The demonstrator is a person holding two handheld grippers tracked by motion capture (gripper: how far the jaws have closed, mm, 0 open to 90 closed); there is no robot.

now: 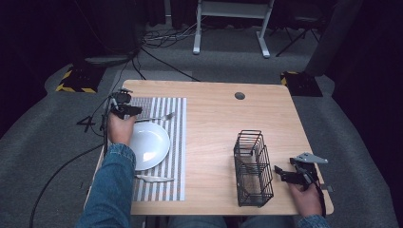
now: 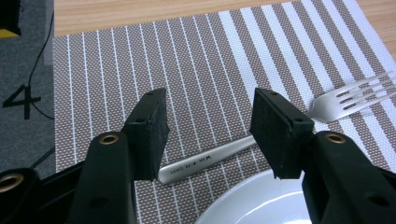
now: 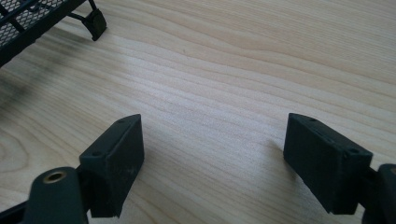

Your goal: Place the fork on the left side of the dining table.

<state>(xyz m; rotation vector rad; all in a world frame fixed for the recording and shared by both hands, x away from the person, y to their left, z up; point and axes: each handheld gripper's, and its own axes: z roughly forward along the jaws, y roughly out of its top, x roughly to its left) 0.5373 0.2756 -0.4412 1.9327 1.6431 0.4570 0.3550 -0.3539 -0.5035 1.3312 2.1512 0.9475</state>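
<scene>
Left gripper [image 2: 208, 135] jaws released, straddling fork [image 2: 280, 128] handle on placemat [image 2: 140, 70].
Lower squarely, clench mid-handle, clear of plate [image 2: 252, 200]; right gripper [image 3: 212, 163] released, idle.

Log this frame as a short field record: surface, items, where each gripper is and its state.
surface: wooden table with a striped placemat on its left part
plate: white plate on the placemat
fork: fork on the placemat beyond the plate
knife: knife on the placemat, near side of the plate
basket: black wire basket, right part of table
left gripper: left gripper open, straddling the fork handle
right gripper: right gripper open over bare wood beside the basket
</scene>
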